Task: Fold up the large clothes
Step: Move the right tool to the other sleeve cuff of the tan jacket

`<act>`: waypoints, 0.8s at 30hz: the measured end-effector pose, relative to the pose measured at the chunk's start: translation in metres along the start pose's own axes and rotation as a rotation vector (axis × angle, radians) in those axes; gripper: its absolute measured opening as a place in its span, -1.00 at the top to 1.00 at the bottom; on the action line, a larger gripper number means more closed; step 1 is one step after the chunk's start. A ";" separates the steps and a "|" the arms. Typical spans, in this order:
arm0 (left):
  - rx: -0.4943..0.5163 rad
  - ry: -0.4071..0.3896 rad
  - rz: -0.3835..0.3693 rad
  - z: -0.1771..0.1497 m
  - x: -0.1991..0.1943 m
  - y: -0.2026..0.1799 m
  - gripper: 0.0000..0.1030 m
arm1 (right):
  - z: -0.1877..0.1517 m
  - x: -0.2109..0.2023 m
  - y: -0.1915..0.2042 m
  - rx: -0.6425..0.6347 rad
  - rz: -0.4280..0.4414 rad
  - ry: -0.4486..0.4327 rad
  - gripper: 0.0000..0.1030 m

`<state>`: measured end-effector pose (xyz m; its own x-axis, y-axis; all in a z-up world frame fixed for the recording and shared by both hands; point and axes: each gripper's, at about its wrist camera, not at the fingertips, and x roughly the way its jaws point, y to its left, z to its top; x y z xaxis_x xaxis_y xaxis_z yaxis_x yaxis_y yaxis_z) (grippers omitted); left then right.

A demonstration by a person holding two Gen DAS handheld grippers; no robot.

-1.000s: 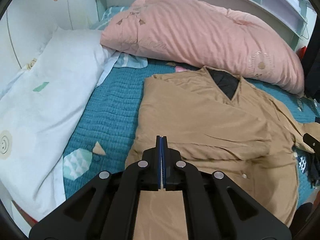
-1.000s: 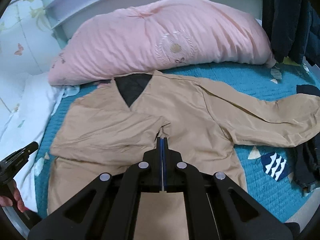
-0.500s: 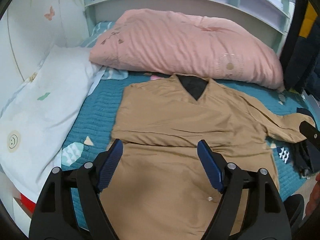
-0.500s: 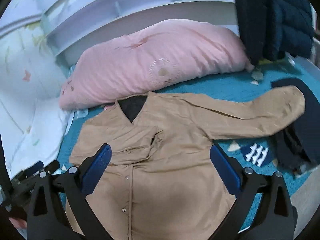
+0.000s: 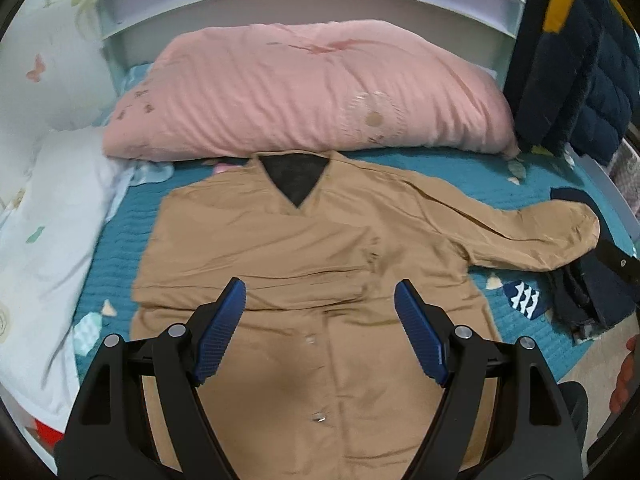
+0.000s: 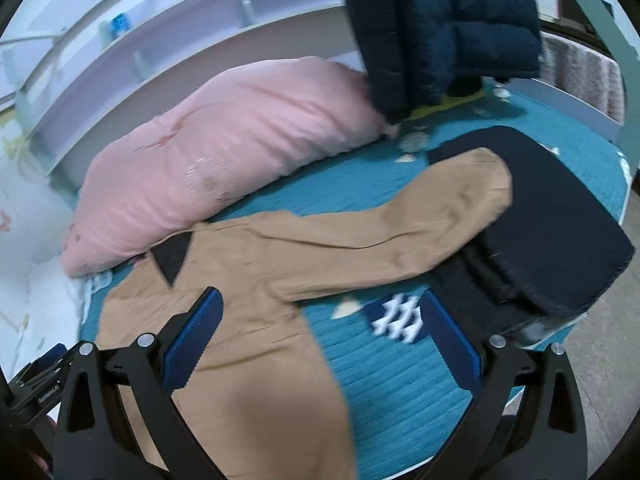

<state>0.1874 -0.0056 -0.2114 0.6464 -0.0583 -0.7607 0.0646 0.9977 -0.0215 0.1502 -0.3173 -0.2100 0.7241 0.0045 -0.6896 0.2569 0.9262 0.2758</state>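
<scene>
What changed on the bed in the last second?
Both tools let go of the tan shirt and pulled back: the left tool and right tool went from pinched shut to wide open. One sleeve now lies folded across the chest. The other sleeve and pink pillow stayed put.

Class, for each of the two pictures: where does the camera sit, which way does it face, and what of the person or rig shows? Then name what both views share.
Left wrist: on the left tongs, looking down onto the tan coat; open tongs and fingertips at the right edge.
Right wrist: on the right tongs, facing the coat's outstretched sleeve and folded dark garment; open tongs.
Shared: coat, pink pillow, teal bedspread.
</scene>
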 end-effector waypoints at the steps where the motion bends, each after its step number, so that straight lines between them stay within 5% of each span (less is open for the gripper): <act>1: 0.004 0.004 -0.008 0.001 0.003 -0.005 -0.51 | 0.003 0.001 -0.008 0.005 -0.011 0.000 -0.85; 18: 0.019 0.104 -0.108 0.039 0.094 -0.081 -0.52 | 0.076 0.058 -0.127 0.129 -0.172 -0.006 -0.85; 24: -0.059 0.142 -0.200 0.055 0.123 -0.086 -0.53 | 0.088 0.090 -0.153 0.228 -0.122 0.030 -0.85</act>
<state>0.3033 -0.1005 -0.2676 0.5116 -0.2537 -0.8209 0.1332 0.9673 -0.2159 0.2327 -0.4919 -0.2552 0.6608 -0.0876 -0.7455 0.4812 0.8117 0.3311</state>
